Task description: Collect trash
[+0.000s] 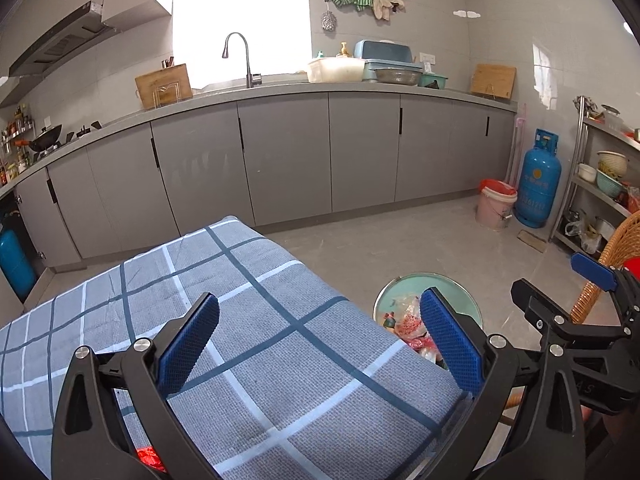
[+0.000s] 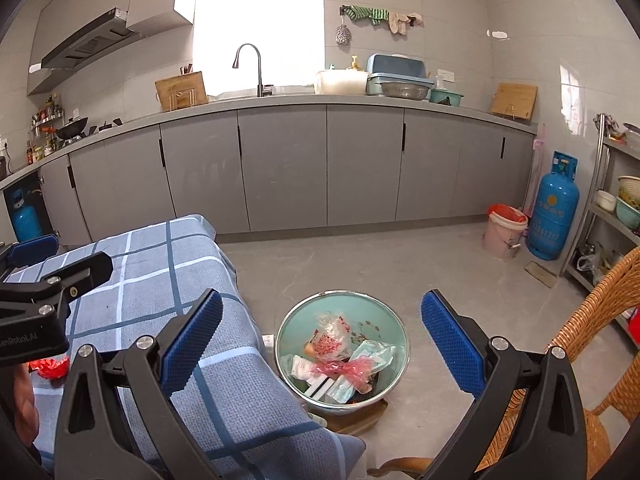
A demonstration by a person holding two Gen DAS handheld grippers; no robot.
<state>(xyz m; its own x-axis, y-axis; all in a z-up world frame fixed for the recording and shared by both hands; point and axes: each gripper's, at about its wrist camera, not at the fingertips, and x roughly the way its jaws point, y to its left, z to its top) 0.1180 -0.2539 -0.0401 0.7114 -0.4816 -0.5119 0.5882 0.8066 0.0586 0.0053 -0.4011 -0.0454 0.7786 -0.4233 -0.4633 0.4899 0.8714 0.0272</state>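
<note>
Trash bin (image 2: 342, 350), mint-lined and holding wrappers (image 2: 344, 364), stands on the floor just right of the checked tablecloth (image 1: 240, 320). Your left gripper (image 1: 320, 344) and right gripper (image 2: 322, 344) both gape, empty. A red scrap (image 2: 50, 368) lies near-left on the cloth.

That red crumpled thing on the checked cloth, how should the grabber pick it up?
Pinch the red crumpled wrapper across its bunched-up middle, coming down from above. It looks like a small soft wad lying low on the checked tablecloth, so there is no handle or edge to hook. The left gripper is nearest and open; the wrapper sits just below its near finger.
</note>
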